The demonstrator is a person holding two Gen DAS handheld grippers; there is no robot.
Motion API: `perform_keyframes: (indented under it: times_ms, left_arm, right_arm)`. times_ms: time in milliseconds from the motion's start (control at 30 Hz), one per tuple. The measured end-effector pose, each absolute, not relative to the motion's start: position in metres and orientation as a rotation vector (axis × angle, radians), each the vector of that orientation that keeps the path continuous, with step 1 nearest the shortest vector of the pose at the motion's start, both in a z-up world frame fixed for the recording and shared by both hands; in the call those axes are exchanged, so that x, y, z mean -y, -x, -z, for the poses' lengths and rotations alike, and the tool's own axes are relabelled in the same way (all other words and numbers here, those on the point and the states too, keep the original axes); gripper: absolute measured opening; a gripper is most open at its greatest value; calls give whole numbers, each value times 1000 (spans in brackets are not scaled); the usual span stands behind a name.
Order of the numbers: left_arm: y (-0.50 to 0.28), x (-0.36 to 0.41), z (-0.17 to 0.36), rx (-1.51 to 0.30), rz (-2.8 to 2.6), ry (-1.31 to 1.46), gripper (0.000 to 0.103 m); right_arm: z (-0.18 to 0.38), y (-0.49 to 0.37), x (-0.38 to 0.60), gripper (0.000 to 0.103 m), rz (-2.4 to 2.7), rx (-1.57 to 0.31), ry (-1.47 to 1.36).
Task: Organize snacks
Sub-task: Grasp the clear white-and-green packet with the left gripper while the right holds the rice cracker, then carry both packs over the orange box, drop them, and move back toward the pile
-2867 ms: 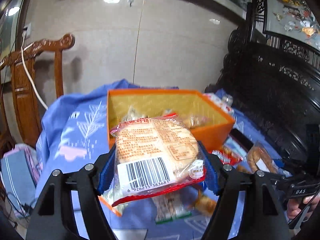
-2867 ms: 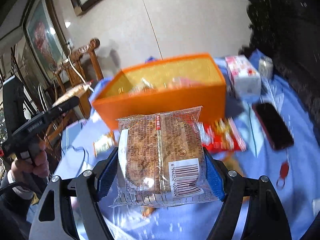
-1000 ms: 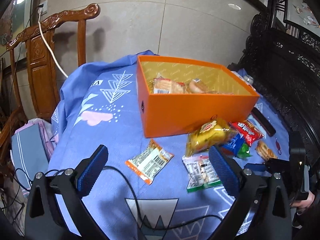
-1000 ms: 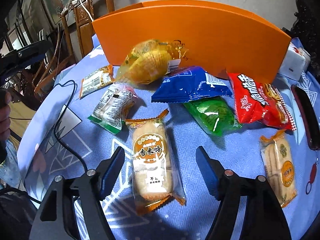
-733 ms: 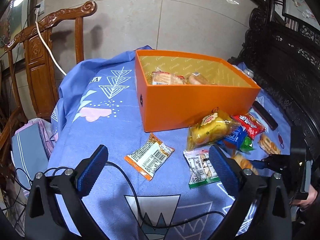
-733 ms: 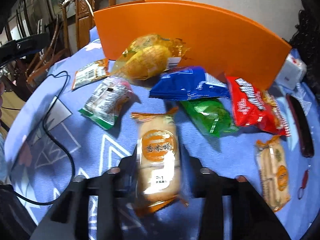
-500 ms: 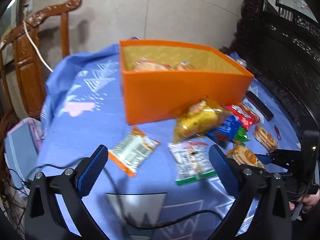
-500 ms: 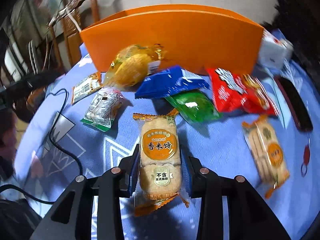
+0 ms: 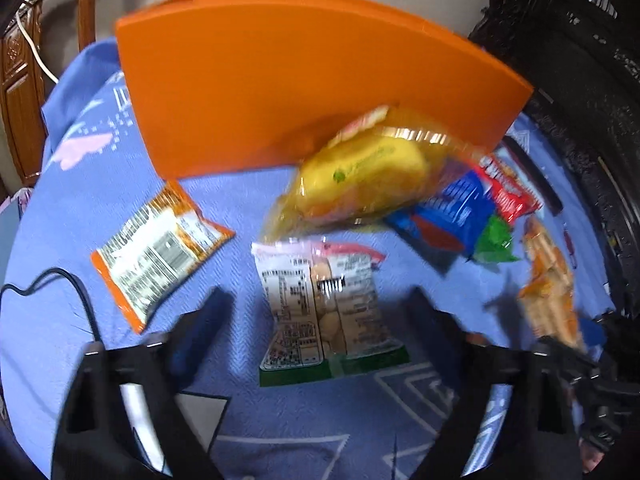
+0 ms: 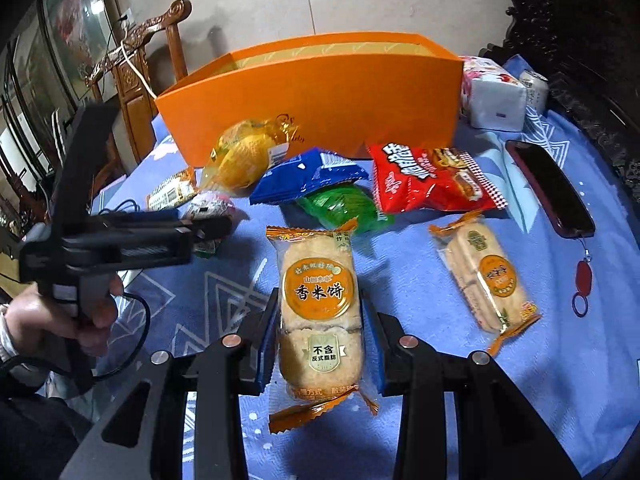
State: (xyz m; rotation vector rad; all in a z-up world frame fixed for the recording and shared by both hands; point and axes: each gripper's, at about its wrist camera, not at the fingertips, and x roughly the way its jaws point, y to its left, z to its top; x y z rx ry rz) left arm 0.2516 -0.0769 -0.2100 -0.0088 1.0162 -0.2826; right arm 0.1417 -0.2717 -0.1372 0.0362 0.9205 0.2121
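Observation:
An orange box (image 9: pixel 304 80) (image 10: pixel 320 96) stands at the back of the blue cloth. Loose snacks lie in front of it. My right gripper (image 10: pixel 320 328) is shut on a rice cracker pack (image 10: pixel 318 304) with an orange round label, lifted off the cloth. My left gripper (image 9: pixel 320 312) is open, its fingers on either side of a white and green snack pack (image 9: pixel 324 312) lying flat. A yellow cake pack (image 9: pixel 364 172) (image 10: pixel 248 156) leans on the box. The left gripper also shows in the right wrist view (image 10: pixel 208 228).
An orange noodle packet (image 9: pixel 156 252), blue (image 10: pixel 308 176), green (image 10: pixel 344 204) and red (image 10: pixel 428 176) packs and a second rice cracker pack (image 10: pixel 484 272) lie around. A phone (image 10: pixel 548 188), tissue pack (image 10: pixel 492 92), can (image 10: pixel 534 88), cable (image 9: pixel 76 292) and wooden chair (image 10: pixel 136 48) are nearby.
My right gripper closed on the rice cracker pack and lifted it. My left gripper, open, dropped low and forward over the white and green pack.

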Motion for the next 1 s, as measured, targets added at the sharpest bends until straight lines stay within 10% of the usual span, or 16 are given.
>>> perform_keyframes:
  times_ms: [333,1000]
  left_arm:
    - [-241,86,207,-979,300,-47,44]
    - [-212,42,83,-672,377,9,43]
  right_arm:
    - [137,-141,282,37,-194,-913,-86]
    - [66,-154,272,37,-241,-739,-88]
